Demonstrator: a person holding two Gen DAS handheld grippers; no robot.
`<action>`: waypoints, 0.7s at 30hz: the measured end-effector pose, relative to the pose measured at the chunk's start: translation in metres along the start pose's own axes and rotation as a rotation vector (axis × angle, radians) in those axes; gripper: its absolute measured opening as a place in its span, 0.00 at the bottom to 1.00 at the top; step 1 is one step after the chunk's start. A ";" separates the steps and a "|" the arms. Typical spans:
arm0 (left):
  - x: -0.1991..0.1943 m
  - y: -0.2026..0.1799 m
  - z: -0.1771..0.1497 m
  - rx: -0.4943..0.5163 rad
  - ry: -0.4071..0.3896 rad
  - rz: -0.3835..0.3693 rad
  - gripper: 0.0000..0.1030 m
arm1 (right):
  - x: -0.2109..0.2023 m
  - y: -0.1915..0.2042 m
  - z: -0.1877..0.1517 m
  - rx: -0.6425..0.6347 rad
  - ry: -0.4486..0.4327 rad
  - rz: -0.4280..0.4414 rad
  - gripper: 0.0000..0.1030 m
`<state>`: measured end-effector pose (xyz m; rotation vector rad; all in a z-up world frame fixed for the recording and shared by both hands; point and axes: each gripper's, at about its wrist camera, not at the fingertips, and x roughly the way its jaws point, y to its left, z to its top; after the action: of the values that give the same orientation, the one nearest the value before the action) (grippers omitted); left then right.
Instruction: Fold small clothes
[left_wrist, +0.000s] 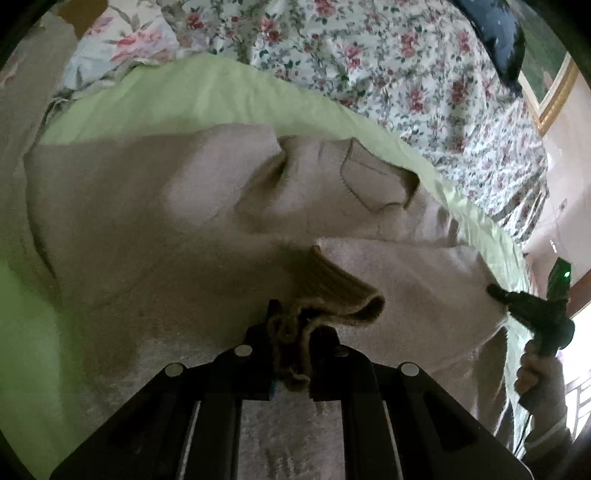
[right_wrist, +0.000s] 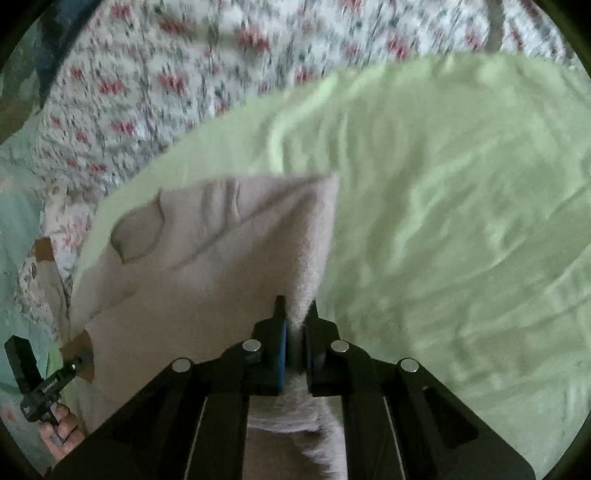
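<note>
A small beige fleece garment (left_wrist: 155, 221) with a stitched patch (left_wrist: 373, 177) lies on a light green sheet (left_wrist: 192, 96). My left gripper (left_wrist: 291, 325) is shut on its brown ribbed cuff (left_wrist: 332, 291), held just above the cloth. My right gripper (right_wrist: 295, 314) is shut on the garment's edge (right_wrist: 310, 258) and lifts it off the green sheet (right_wrist: 461, 221). The right gripper also shows in the left wrist view (left_wrist: 496, 291) at the garment's far right corner. The left gripper shows in the right wrist view (right_wrist: 83, 360) at the lower left.
A floral quilt (left_wrist: 406, 66) covers the bed behind the green sheet and also shows in the right wrist view (right_wrist: 184, 74). A dark blue item (left_wrist: 495, 33) lies at the top right. A gold picture frame (left_wrist: 554, 96) is at the right.
</note>
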<state>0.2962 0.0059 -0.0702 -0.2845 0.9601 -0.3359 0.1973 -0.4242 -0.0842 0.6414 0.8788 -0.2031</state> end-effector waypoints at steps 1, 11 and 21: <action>0.005 0.000 -0.001 0.007 0.013 0.017 0.10 | -0.001 -0.001 0.000 0.000 0.002 -0.014 0.09; -0.040 0.016 0.017 0.139 -0.029 0.112 0.49 | -0.024 -0.002 -0.011 0.002 -0.038 -0.015 0.45; 0.006 -0.007 0.113 0.495 -0.005 0.249 0.95 | 0.013 0.089 0.030 -0.313 -0.027 0.079 0.68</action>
<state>0.3924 0.0071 -0.0107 0.2841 0.8650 -0.3319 0.2620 -0.3701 -0.0411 0.3798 0.8356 -0.0014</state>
